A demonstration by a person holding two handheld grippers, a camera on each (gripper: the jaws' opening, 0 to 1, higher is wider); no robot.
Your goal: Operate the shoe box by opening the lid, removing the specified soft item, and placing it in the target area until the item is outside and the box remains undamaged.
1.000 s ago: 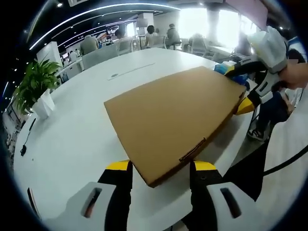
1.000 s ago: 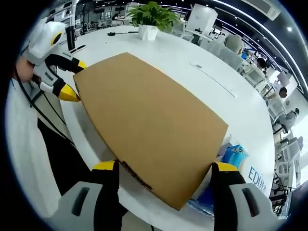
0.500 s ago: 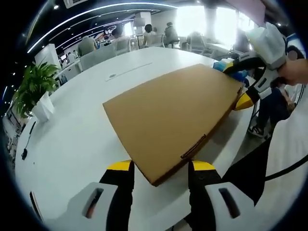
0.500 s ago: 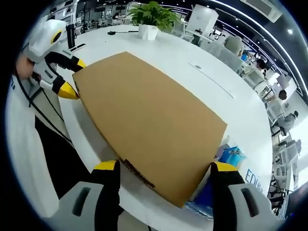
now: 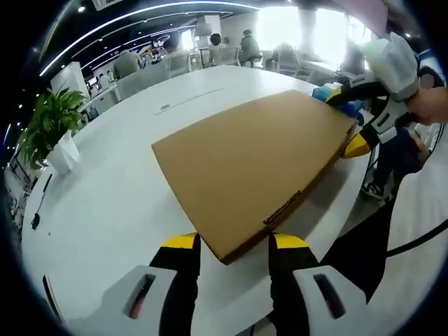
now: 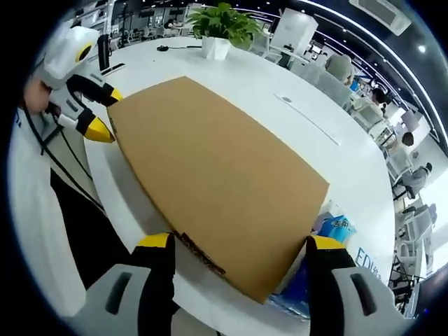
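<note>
Lid-opening is being set up: the shoe box (image 5: 252, 168) is being straddled between open left fingers (image 5: 183, 241) and open right fingers (image 6: 155, 241) at opposite ends. A gentle upward pull on the lid's edges is judged to be called for next.

Plain brown shoe box (image 5: 252, 164) on a white table (image 5: 105, 203); green potted plant (image 6: 222, 21).

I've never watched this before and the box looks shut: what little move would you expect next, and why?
Probably a small upward lift of the lid. The cardboard shoe box lies closed on the white table, with the left gripper and right gripper each open, jaws straddling opposite ends, so both seem placed to raise it.
</note>
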